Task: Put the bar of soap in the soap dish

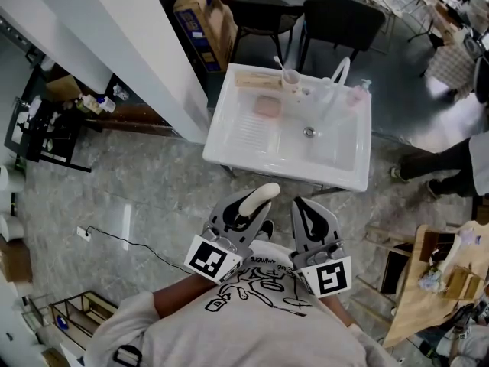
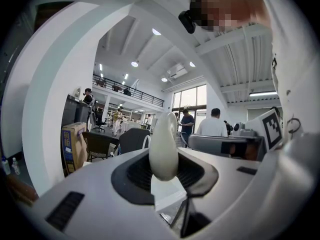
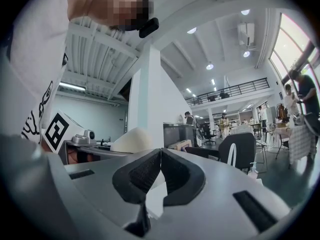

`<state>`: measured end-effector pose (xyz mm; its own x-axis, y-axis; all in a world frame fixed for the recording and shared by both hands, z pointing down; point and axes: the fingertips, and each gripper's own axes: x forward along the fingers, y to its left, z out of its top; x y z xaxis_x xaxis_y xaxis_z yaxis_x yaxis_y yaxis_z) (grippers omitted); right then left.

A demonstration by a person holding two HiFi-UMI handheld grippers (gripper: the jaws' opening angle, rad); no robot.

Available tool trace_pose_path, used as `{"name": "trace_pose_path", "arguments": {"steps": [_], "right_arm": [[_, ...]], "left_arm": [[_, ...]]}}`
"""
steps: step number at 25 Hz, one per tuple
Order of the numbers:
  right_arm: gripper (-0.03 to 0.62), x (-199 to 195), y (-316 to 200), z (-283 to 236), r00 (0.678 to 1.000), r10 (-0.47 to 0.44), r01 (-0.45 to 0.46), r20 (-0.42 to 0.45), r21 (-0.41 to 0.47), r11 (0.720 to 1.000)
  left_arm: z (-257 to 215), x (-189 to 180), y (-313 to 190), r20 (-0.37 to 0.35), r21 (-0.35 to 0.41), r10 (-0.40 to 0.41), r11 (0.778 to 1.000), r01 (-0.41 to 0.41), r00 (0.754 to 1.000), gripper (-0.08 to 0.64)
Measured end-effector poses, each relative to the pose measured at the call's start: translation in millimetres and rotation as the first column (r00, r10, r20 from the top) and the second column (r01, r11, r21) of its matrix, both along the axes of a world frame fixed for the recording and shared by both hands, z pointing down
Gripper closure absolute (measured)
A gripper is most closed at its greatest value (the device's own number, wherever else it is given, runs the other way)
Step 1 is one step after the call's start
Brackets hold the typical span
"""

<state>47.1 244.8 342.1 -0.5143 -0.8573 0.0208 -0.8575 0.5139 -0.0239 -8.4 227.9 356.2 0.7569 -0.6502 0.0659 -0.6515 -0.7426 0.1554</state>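
While my left claw clamps the soap bar, right claw pinched shut, empty; pinkish soap dish sits on sink ahead.

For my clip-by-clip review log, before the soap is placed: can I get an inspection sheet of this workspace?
Surface: white sink unit, drain in the basin.
Job's things: bar of soap in the left gripper; pink item on the ribbed drainboard, perhaps the soap dish.
Clutter: cup with toothbrush, pump bottle, wooden piece at the sink's back.
Grippers: left shut on the soap; right gripper shut, empty.
Cables: white cord on the floor.
Surroundings: black chairs, cardboard box, a person at right.
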Motion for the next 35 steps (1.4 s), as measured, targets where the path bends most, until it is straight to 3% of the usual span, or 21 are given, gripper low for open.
{"name": "trace_pose_path", "arguments": {"steps": [17, 35], "right_arm": [[0.571, 3.0, 0.9, 2.2, 1.000, -0.008, 0.008, -0.005, -0.001, 1.000], [0.571, 0.9, -52.4, 5.6, 0.999, -0.014, 0.014, -0.029, 0.001, 1.000]], "left_arm": [[1.1, -0.5, 0.6, -0.014, -0.008, -0.025, 1.000, 0.025, 1.000, 0.454], [3.2, -1.6, -50.7, -0.038, -0.006, -0.028, 1.000, 0.028, 0.999, 0.454]]}}
